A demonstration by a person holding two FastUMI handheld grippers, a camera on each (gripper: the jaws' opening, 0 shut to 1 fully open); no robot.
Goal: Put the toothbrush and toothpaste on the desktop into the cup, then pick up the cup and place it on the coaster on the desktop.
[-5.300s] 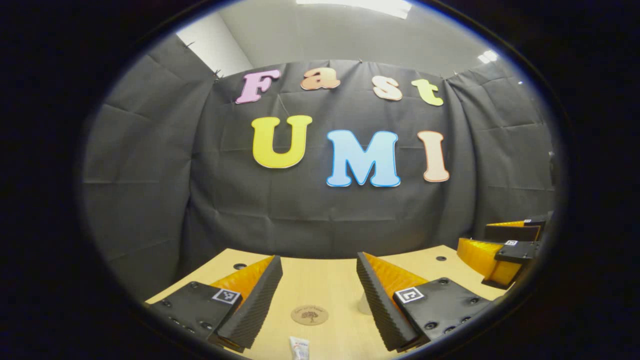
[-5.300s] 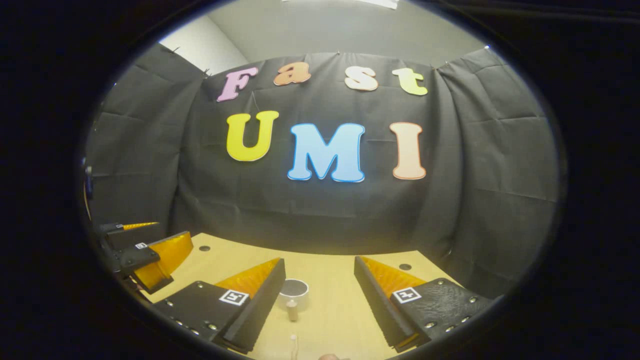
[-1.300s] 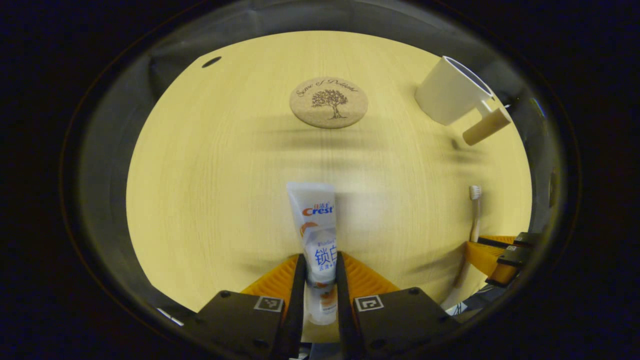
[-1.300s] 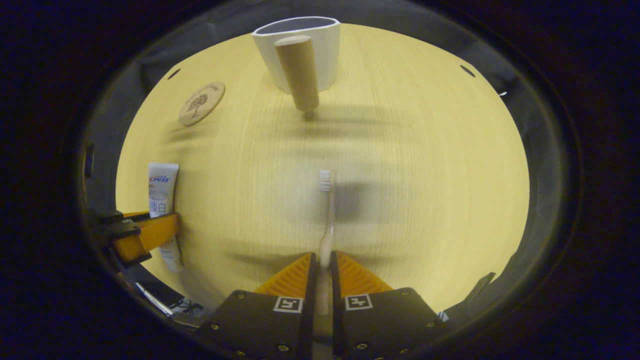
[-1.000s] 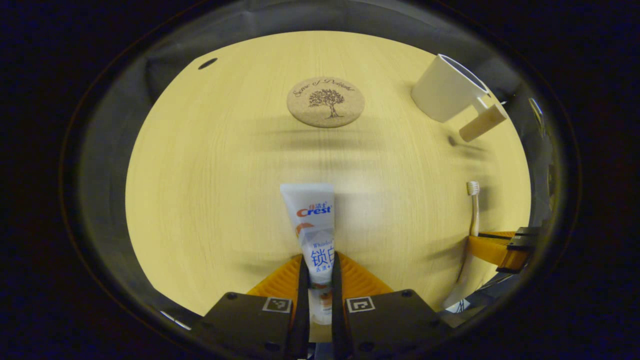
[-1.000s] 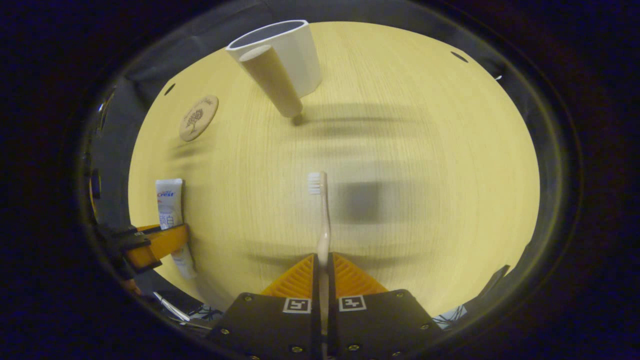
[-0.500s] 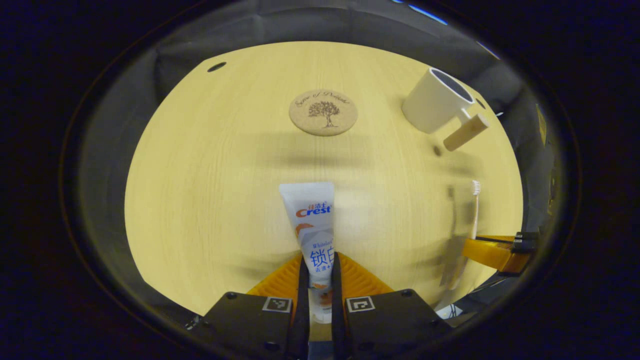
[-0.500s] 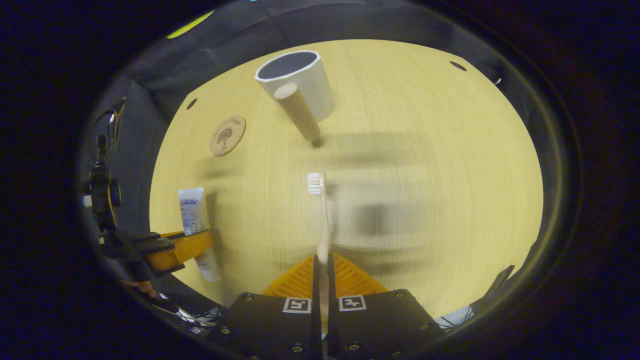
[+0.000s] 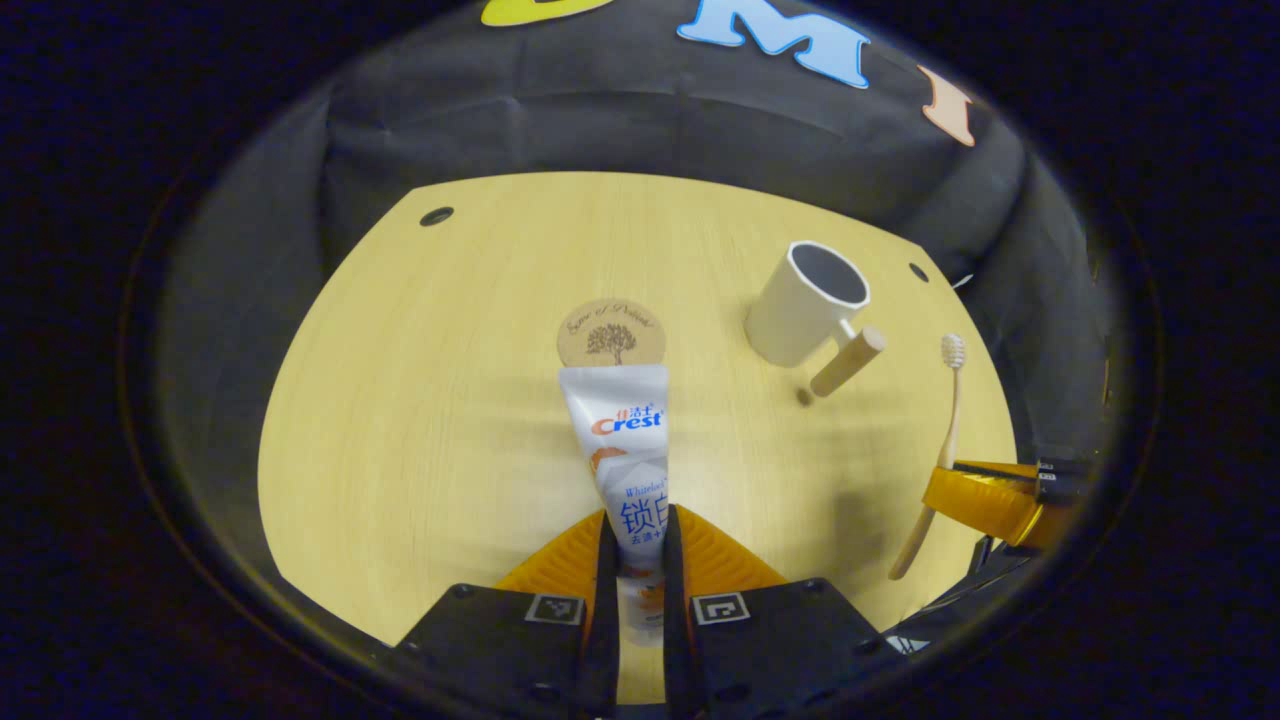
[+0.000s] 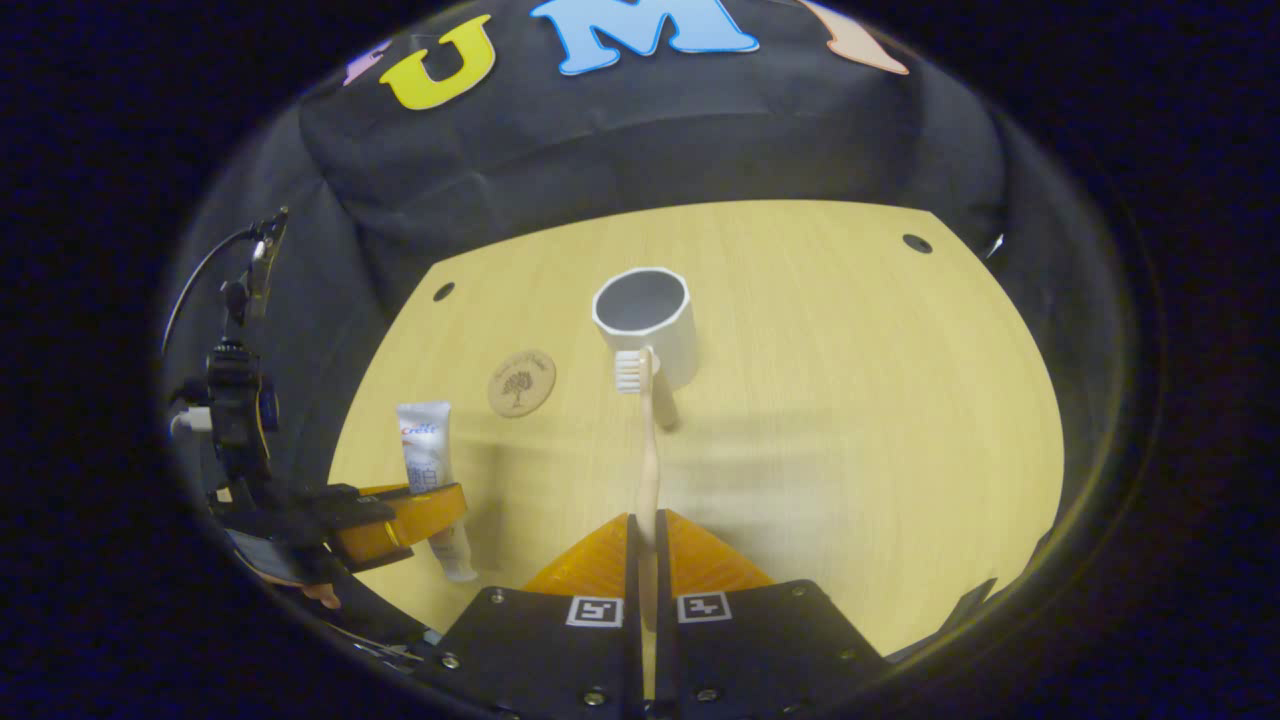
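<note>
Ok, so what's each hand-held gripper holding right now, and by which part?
Left hand-held gripper: the toothpaste, pinched near its cap end. Right hand-held gripper: the toothbrush, pinched low on the handle, bristles pointing away.

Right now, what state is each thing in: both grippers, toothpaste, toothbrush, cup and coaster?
left gripper: shut on the toothpaste.
right gripper: shut on the toothbrush.
toothpaste: held, lifted off the desktop.
toothbrush: held, bristles pointing away from the gripper.
cup: upright on the desktop, empty.
coaster: flat on the desktop, nothing on it.
</note>
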